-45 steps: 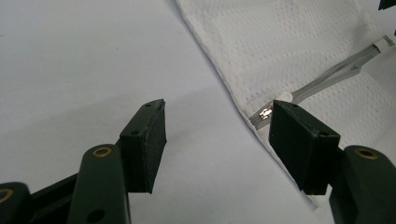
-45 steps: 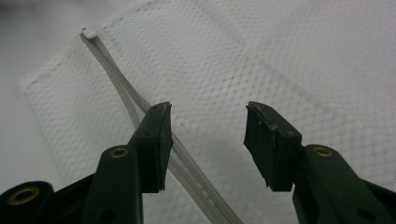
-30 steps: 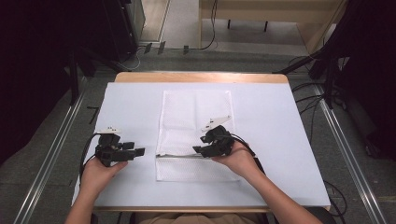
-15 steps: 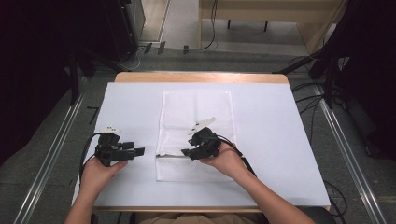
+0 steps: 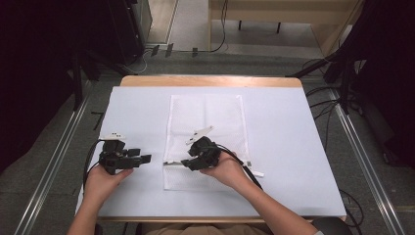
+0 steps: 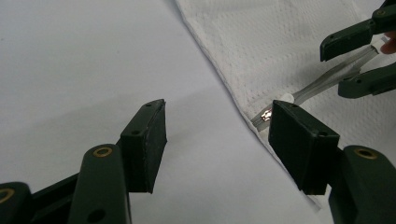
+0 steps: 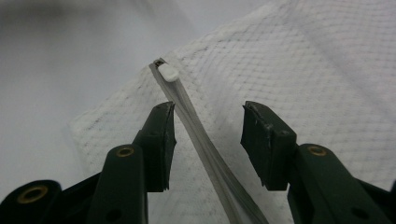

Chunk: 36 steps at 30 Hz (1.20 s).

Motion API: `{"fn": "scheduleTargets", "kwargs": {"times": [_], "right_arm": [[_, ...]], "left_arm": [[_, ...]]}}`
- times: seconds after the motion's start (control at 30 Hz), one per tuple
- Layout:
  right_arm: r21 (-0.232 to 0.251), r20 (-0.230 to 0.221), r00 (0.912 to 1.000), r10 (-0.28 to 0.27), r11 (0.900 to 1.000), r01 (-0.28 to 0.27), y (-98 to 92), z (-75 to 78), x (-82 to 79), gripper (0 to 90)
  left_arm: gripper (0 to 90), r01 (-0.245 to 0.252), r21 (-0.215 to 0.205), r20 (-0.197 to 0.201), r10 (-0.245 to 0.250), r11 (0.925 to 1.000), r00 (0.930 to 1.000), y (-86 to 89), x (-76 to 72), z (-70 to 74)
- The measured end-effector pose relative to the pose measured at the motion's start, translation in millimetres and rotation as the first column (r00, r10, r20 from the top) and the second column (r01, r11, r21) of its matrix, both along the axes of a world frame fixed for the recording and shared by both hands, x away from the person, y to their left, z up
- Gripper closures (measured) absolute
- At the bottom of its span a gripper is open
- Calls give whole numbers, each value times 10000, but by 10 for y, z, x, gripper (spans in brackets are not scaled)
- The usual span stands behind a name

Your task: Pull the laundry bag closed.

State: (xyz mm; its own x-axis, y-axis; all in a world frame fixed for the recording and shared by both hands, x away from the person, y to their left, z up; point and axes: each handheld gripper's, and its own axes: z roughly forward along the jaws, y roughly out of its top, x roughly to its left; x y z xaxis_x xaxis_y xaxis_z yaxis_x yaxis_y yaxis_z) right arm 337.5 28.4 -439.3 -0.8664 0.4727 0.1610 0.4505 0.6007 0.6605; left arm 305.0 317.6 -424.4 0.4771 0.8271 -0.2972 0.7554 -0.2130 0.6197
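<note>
Right gripper view has your right gripper [image 7: 208, 123] straddling the mesh laundry bag's [image 5: 220, 117] zipper [image 7: 201, 135], jaws apart but just closing, pads not touching. Your left gripper [image 6: 219, 135] rests open on the counter [image 5: 293, 147] beside the bag's edge.

The left tool [image 6: 212, 135] hides part of the mesh bag's [image 6: 289, 56] zipper pull [image 6: 267, 115].

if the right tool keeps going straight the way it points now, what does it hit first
Probably the white zipper pull at the end of the zipper on the white mesh bag. The right tool has its jaws apart, straddling the zipper and closing in. Depth is unclear, so it may brush the mesh first.
</note>
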Motion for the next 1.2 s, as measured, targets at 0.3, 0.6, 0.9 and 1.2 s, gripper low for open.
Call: {"fn": "scheduleTargets", "kwargs": {"times": [0.3, 0.6, 0.9, 1.2], "right_arm": [[109, -267, 9991, 328, 9994, -325, 151, -60, -24, 627], [262, -625, 9972, 420, 9988, -404, 249, -122, -15, 710], [265, -888, 9951, 437, 9988, -415, 356, -163, -6, 730], [247, -961, 9942, 487, 9986, -465, 466, -182, 20, 778]], "left_arm": [[377, 13, 19, 2, -13, 10000, 10000, 0, 2, -3], [377, 19, 3, -11, -19, 10000, 10000, 2, 2, -4], [376, 26, 0, -20, -26, 10000, 10000, -2, 1, -6], [376, 17, -41, -12, -17, 10000, 10000, -4, 1, -7]]}}
